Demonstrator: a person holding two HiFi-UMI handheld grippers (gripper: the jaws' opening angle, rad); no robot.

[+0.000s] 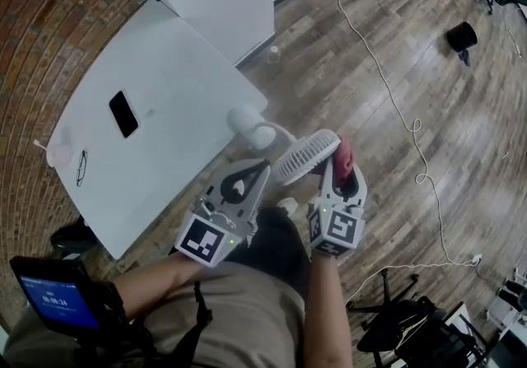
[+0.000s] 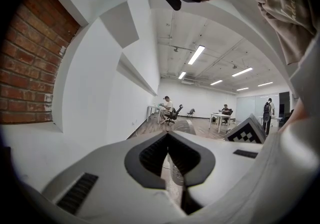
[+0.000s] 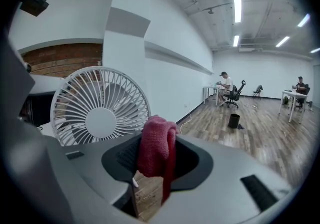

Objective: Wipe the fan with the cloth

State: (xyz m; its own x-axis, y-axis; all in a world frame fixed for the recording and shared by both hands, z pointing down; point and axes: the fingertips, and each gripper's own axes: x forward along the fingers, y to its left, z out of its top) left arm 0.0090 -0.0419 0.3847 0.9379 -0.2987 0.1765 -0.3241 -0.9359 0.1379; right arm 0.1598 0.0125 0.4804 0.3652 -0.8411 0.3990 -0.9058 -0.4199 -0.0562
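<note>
A small white fan has its round grille head (image 1: 306,156) tilted over the table's corner, on a curved neck from its base (image 1: 251,126). My right gripper (image 1: 344,165) is just right of the head, shut on a red cloth (image 1: 342,151). In the right gripper view the cloth (image 3: 156,148) stands up between the jaws of the right gripper (image 3: 159,142), with the fan (image 3: 100,110) close on the left. My left gripper (image 1: 264,165) is shut, its tips at the head's left rim. In its own view the left gripper (image 2: 168,135) holds nothing, and the fan (image 2: 185,127) shows beyond.
A white table (image 1: 165,82) holds a black phone (image 1: 123,114), glasses (image 1: 81,167) and a pink item (image 1: 59,152). A white cable (image 1: 403,119) runs across the wood floor. A black bin (image 1: 462,35) stands far right, a black chair (image 1: 399,321) at bottom right.
</note>
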